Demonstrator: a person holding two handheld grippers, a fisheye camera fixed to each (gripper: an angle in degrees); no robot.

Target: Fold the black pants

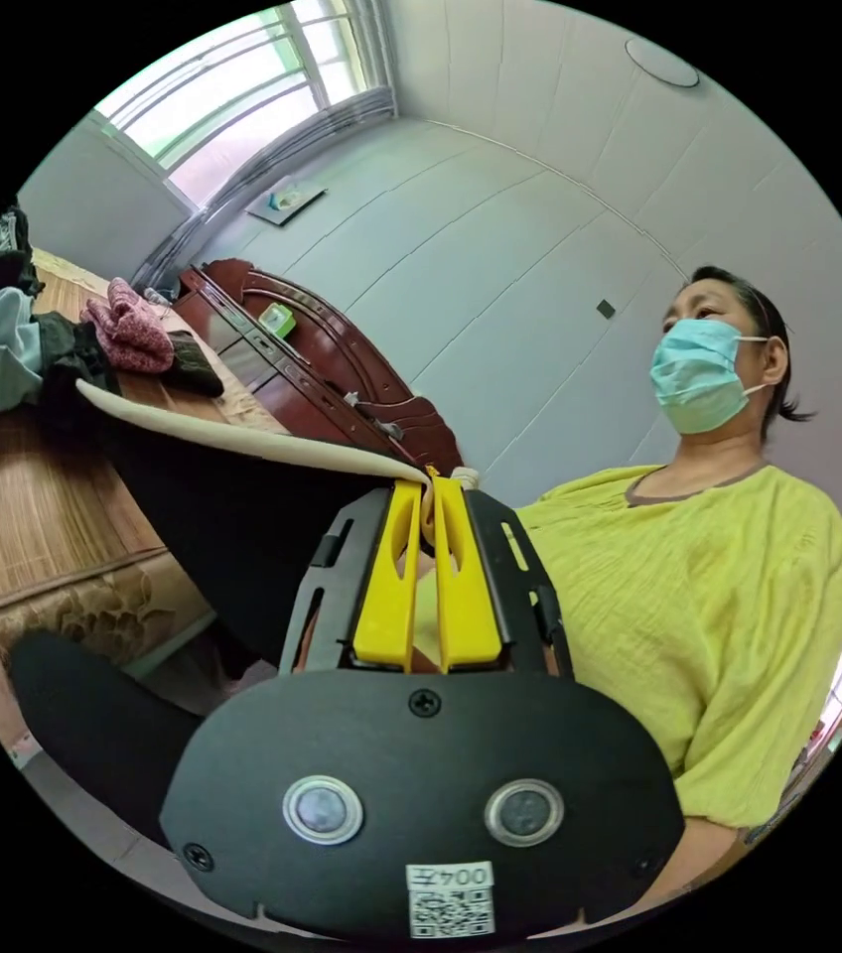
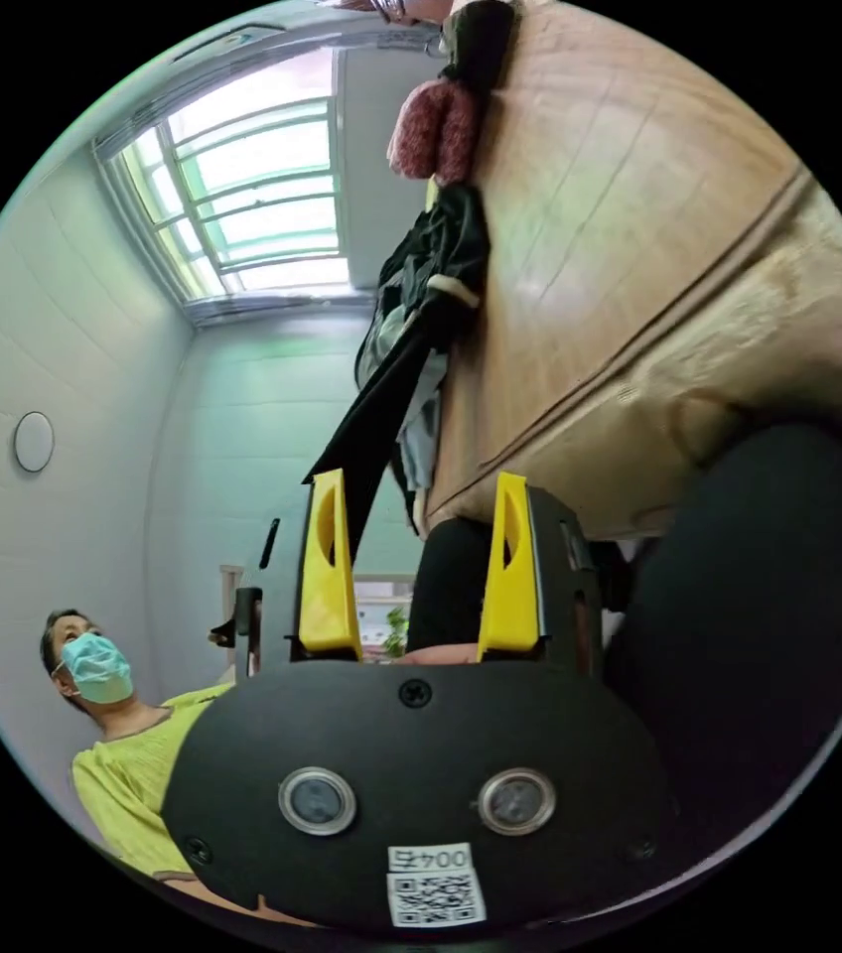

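One edge only of the pants (image 1: 232,516) is held: in the left gripper view the jaws of the left gripper (image 1: 428,496) are closed on the pale waistband, with black cloth hanging below it and draped back toward the bed (image 1: 34,516). A slip is judged the main risk, since the band is pinched at the jaw tips alone and the weight of the hanging cloth pulls against that small bite. A snag is judged possible too, because the far part of the pants lies close to the clothes pile (image 1: 54,347) on the bed. In the right gripper view the jaws of the right gripper (image 2: 419,511) stand apart and hold nothing; a dark strip of cloth, probably the pants (image 2: 381,417), hangs just beyond the left jaw, and contact cannot be told.
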